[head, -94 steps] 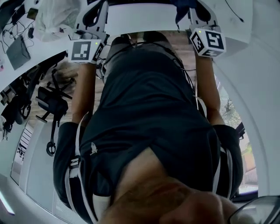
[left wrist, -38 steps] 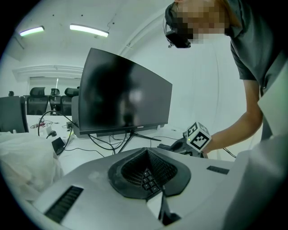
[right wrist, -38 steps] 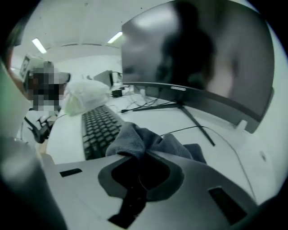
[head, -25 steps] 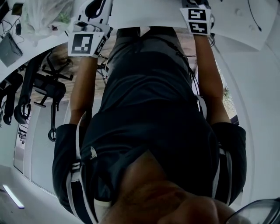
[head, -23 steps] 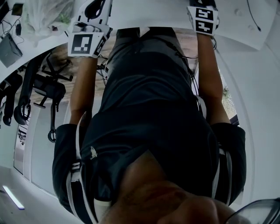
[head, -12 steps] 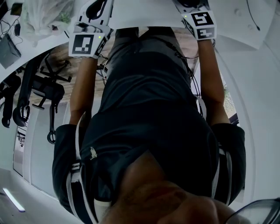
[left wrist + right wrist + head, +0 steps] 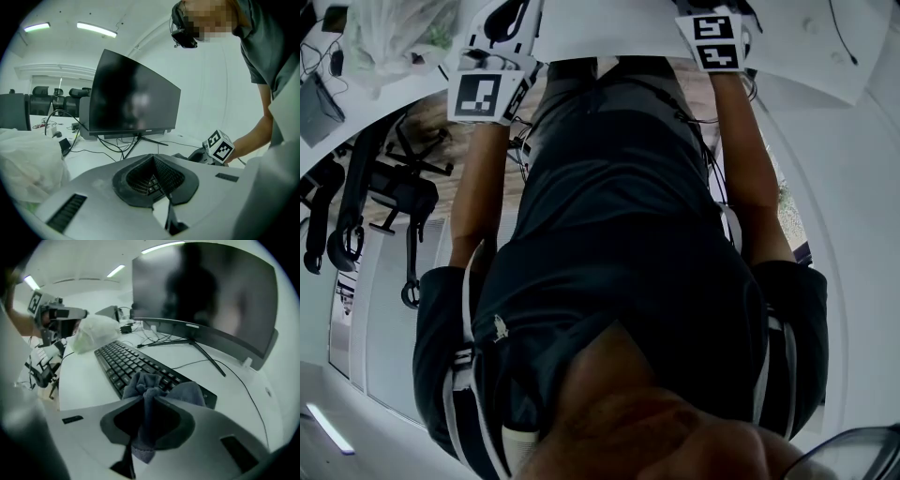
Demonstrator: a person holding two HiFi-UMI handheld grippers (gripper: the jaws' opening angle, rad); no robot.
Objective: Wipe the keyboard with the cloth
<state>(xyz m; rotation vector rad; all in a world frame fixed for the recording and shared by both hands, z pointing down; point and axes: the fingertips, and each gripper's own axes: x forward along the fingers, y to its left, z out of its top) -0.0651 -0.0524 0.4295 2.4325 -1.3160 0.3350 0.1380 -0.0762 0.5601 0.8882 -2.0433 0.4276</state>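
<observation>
**Right gripper pinching the cloth at the near end of the keyboard**

*Right gripper view.* We see the right gripper [image 7: 146, 416] with its fingers clamped on the grey cloth [image 7: 151, 385]. The jaws have just been closing, and the cloth is bunched between them. One fold hangs below the pads and the rest spills out past the fingertips. The black keyboard [image 7: 123, 363] begins just beyond the fingertips and runs away to their left across the white desk [image 7: 82, 376]. Whether the cloth touches the keys we cannot tell. A monitor [image 7: 206, 291] stands farther out, to the right of the fingers.

*Left gripper view.* The left gripper [image 7: 153, 177] has its fingers drawn together with nothing between them. The monitor lies ahead of them, and the cloth does not show here.

*Head view.* Only the person's torso and forearms, the left marker cube [image 7: 478, 96] and the right marker cube [image 7: 714, 42] appear. Cloth and keyboard are out of sight.

*Technique.* We judge that the wipe is only starting. The clamp should stay firm while the free folds are lowered flat onto the keys. They should then be drawn along the rows toward the far end under light pressure, so that the keyboard does not slide. The idle left fingers could steady its near edge.
</observation>
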